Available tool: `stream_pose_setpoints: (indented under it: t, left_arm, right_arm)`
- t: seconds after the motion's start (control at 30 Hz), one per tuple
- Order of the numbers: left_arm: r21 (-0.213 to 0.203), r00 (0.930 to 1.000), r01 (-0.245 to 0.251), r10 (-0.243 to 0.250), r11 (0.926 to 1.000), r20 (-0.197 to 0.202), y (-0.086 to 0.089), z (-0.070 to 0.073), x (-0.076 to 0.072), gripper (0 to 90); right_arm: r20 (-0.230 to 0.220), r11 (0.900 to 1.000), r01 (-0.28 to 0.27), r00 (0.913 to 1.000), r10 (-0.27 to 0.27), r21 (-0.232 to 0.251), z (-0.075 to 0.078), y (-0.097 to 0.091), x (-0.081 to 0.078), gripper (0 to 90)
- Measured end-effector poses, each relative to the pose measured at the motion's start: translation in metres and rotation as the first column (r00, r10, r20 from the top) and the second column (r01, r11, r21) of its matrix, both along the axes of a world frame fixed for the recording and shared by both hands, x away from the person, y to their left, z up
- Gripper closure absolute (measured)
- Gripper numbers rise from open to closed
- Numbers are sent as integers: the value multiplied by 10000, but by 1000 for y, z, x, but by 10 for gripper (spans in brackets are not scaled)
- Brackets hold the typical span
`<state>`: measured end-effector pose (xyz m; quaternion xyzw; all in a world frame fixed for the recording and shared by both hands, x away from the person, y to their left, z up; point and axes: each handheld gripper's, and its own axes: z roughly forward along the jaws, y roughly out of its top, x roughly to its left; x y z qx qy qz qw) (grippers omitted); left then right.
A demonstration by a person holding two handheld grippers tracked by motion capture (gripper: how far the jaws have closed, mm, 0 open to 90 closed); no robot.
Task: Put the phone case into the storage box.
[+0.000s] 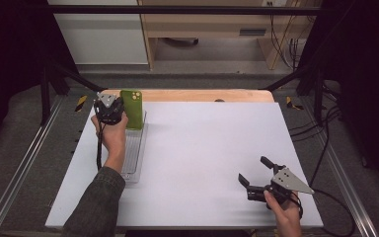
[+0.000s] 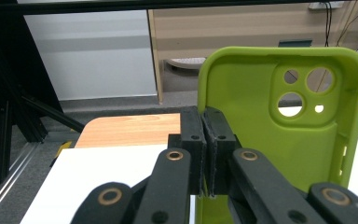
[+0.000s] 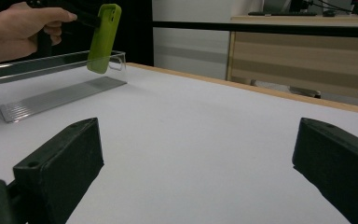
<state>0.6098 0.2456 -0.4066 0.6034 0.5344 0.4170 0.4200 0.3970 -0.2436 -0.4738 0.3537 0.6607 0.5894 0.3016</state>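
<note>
1. Between the left gripper's (image 2: 206, 154) jaws we have the thin side wall of a green phone case (image 2: 279, 121); the pads are clamped flat together on that edge, and the case stands upright with its camera cut-outs at the top.
2. From the high view, the case (image 1: 132, 108) hangs over the far end of a clear plastic tray (image 1: 132, 153) that lies along the left side of the white table (image 1: 202, 163). In the right gripper view its lower end (image 3: 101, 39) looks to be at about the tray's (image 3: 51, 88) rim; whether it touches the floor of the tray we cannot tell.
3. We judge the step in hand to be lowering the case into the tray. To do it well, we should keep the case clear of the tray's walls and bring it straight down.
4. A grip on one soft edge lets the case swing, so we should move slowly and tip it gently to lie flat.
5. We should release only once the case rests on the ribbed floor.
6. Our right gripper (image 1: 256, 180) sits well apart near the table's right front, jaws spread wide and holding nothing; it can steady the tray if it slides.
</note>
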Motion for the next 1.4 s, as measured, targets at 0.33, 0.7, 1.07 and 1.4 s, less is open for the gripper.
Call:
stream_pose_setpoints:
  t: [0.33,0.7,1.07,1.4]
  left_arm:
    - [-20,10000,2,-2,10000,-86,0,-3,0,874]
    - [-10,9999,10,-10,10000,-126,-1,-4,1,873]
    - [48,9997,52,-51,10000,-228,-3,-6,1,873]
    - [3,9996,2,-2,10000,-298,-3,-7,2,872]
  right_arm:
    - [-9,10000,26,10000,-26,14,0,0,0,18]
    - [9,10000,31,10000,-31,18,0,-1,0,18]
    - [-4,10000,29,10000,-29,28,0,0,0,18]
    - [-16,10000,35,10000,-35,23,0,0,0,18]
